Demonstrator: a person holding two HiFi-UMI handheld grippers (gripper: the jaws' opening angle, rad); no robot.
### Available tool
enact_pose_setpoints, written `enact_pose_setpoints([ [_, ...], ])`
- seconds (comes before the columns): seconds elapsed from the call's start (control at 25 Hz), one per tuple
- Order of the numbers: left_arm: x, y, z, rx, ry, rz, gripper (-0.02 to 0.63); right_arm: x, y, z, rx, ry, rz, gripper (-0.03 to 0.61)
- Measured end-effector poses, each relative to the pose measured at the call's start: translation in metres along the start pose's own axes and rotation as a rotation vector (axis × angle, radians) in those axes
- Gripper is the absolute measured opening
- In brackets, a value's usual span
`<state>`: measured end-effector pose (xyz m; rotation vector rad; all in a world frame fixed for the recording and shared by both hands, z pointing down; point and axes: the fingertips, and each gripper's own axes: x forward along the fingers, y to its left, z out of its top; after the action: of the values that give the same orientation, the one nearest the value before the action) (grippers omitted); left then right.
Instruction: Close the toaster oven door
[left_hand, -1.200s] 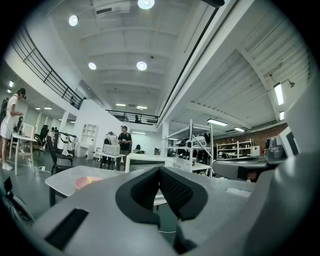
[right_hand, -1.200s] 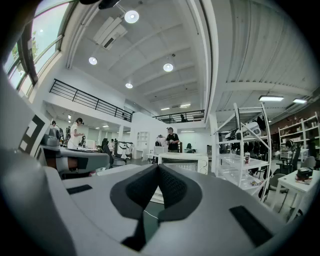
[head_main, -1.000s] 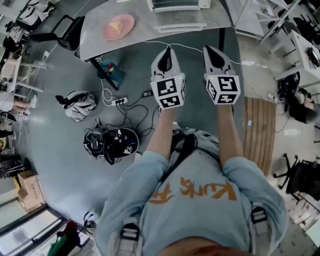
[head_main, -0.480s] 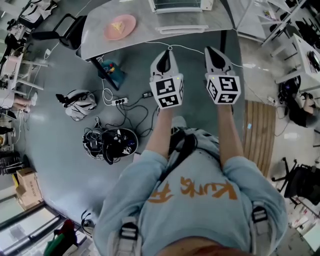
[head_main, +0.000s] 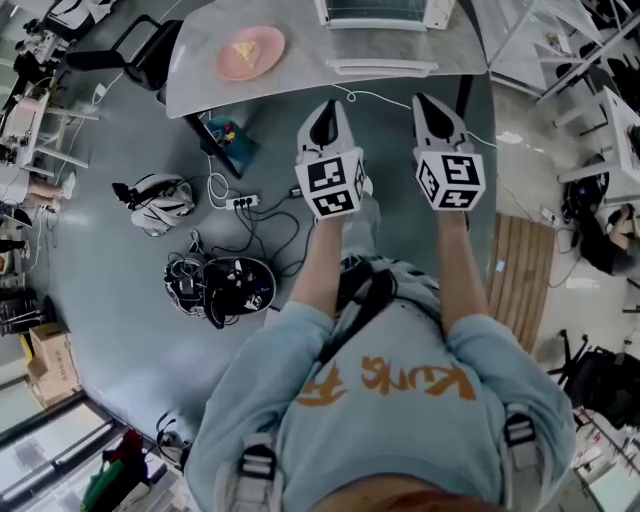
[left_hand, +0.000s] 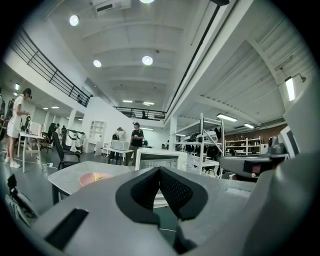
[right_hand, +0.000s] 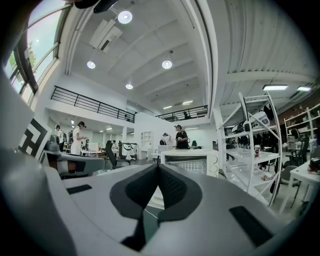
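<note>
A white toaster oven (head_main: 383, 12) stands at the far edge of a grey table (head_main: 310, 75), cut off by the top of the head view; its open door (head_main: 383, 66) lies flat in front of it. It also shows ahead as the toaster oven (left_hand: 161, 159) in the left gripper view and the toaster oven (right_hand: 190, 162) in the right gripper view. My left gripper (head_main: 331, 106) and right gripper (head_main: 424, 101) are held side by side over the floor, short of the table, both shut and empty.
A pink plate (head_main: 251, 52) with a piece of food lies on the table's left part. On the floor to the left are tangled cables and a power strip (head_main: 240, 203), a black helmet-like bundle (head_main: 238, 286) and a white device (head_main: 160, 203). Chairs and metal shelving stand around. People stand far off.
The person has stepped toward the table; the table, plate and oven sit lower and nearer in the head view. Both grippers stay shut and side by side.
</note>
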<state>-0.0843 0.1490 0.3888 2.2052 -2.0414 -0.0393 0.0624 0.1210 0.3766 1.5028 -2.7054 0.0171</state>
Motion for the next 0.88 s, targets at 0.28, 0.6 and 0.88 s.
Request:
enact_pose_setpoints([
  [0.28, 0.109, 0.011, -0.008, 0.004, 0.044, -0.026, 0.002, 0.09, -0.065, -0.015, 0.061, 0.024, -0.055, -0.002],
  [0.6, 0.239, 0.061, -0.013, 0.041, 0.126, -0.002, 0.002, 0.218, -0.113, -0.028, 0.105, 0.084, -0.05, -0.002],
  [0.88, 0.294, 0.049, -0.015, 0.109, 0.143, -0.047, 0.002, 0.253, -0.151, -0.04, 0.062, 0.128, -0.071, -0.002],
])
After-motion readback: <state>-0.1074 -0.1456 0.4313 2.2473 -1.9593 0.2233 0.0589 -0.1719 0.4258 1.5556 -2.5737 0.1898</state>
